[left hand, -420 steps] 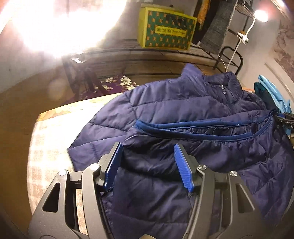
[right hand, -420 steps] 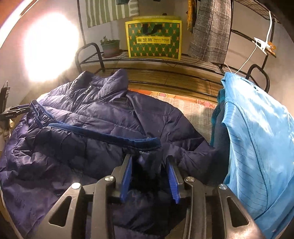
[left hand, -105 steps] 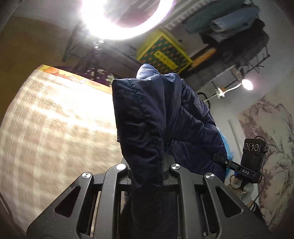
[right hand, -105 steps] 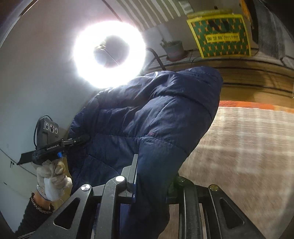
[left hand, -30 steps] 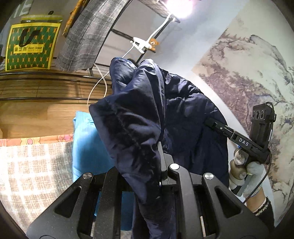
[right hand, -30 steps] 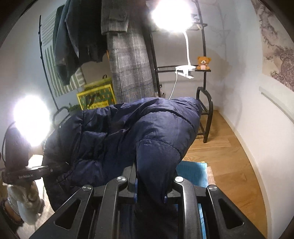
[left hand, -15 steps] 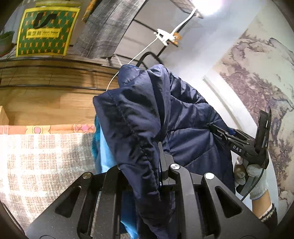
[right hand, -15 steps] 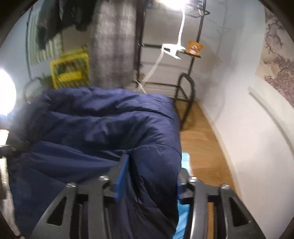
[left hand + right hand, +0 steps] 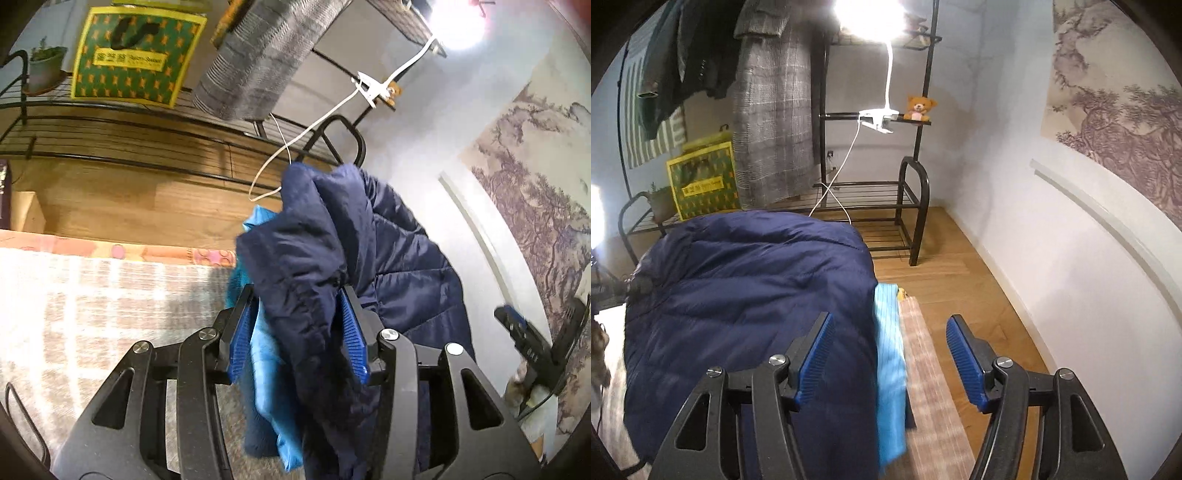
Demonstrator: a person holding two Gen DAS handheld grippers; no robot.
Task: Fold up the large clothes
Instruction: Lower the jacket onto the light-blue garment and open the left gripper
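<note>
Folded navy puffer jacket (image 9: 332, 258) let go over a light-blue garment (image 9: 266, 354) at the checked tablecloth's (image 9: 92, 295) edge.
Left wrist view: left gripper (image 9: 297, 328) jaws just opening, jacket fold loose between them; right wrist view: right gripper (image 9: 890, 358) jaws just opening, released, jacket (image 9: 746, 295) beside its left finger.

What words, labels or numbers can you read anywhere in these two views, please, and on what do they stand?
Yellow label strip on the green and yellow bag: a line of characters and a smaller line of Latin letters, both too blurred to read.
The same bag in the right wrist view: label too small to read.
Black device at the right edge: faint marking, unreadable.
Nothing else carries text.
</note>
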